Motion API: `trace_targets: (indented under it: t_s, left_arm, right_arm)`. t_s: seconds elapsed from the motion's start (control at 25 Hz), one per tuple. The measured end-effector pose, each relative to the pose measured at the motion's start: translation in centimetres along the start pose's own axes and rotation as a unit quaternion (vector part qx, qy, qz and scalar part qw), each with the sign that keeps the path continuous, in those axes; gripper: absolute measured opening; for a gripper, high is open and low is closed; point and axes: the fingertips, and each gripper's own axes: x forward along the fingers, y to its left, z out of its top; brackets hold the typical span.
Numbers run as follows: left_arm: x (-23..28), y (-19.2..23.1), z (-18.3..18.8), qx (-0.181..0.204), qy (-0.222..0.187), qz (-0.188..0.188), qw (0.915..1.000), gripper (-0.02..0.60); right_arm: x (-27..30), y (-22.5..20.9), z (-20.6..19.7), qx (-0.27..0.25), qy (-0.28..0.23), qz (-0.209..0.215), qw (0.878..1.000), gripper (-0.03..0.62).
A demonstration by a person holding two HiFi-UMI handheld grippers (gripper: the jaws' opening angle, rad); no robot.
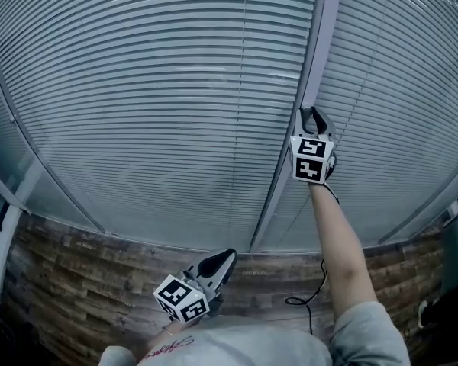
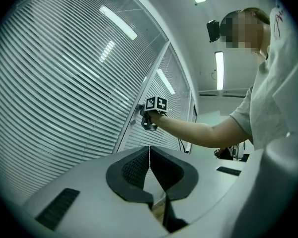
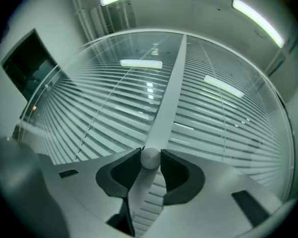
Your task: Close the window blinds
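Note:
Slatted blinds (image 1: 153, 90) hang behind glass in two panels, with a pale upright frame post (image 1: 309, 75) between them. My right gripper (image 1: 311, 114) is raised to that post. In the right gripper view its pads close from both sides on a small round white knob (image 3: 150, 158) on the post (image 3: 171, 88). The slats (image 3: 104, 108) are tilted with gaps between them. My left gripper (image 1: 217, 264) hangs low near the body, away from the window, shut and empty; the left gripper view shows its tips (image 2: 149, 150) meeting and the right gripper (image 2: 149, 124) far ahead at the post.
Wood-patterned surface (image 1: 76, 280) runs below the window. A thin black cable (image 1: 314, 284) dangles under the right forearm (image 1: 340, 235). A dark screen (image 3: 32, 63) hangs at the left. Further blind panels (image 1: 412, 128) continue to the right.

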Motion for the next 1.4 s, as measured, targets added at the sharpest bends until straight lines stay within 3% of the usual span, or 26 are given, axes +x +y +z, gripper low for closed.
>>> trace_targets:
  t_s: [0.12,0.4,0.68,0.92,1.0,1.08,1.32,1.4]
  left_arm:
    - [0.0,0.1,0.1,-0.002,0.001,-0.001,1.0000,0.018]
    - [0.0,0.0,0.0,-0.004,0.003,-0.005,1.0000,0.018]
    - [0.5,-0.2,0.4,-0.003,0.001,-0.008,1.0000,0.018]
    - [0.3,-0.1,0.1,-0.001,-0.001,-0.008,1.0000,0.018]
    - [0.0,0.1,0.0,-0.002,-0.003,-0.005,1.0000,0.018]
    - [-0.2,0.2,0.1,-0.001,-0.005,-0.002,1.0000,0.018]
    - [-0.3,0.4,0.6,-0.005,-0.006,0.002,1.0000,0.018]
    - [-0.5,0.6,0.7,-0.005,-0.005,0.004,1.0000,0.018]
  right_arm:
    - [0.0,0.4,0.4,-0.112,-0.011,0.020,0.993,0.132]
    - [-0.2,1.3,0.8,-0.299,-0.029,0.051,0.952,0.133]
    - [-0.1,1.8,0.6,-0.454,-0.045,0.074,0.887,0.133]
    - [-0.4,2.3,-0.1,-0.561,-0.053,0.087,0.822,0.133]
    - [-0.6,2.6,-0.3,-0.584,-0.051,0.091,0.805,0.133]
    - [-0.5,2.6,-0.2,-0.583,-0.052,0.091,0.805,0.133]
    - [-0.3,1.9,0.2,-0.527,-0.039,0.052,0.848,0.133]
    - [-0.8,1.8,0.6,-0.491,-0.040,0.043,0.869,0.133]
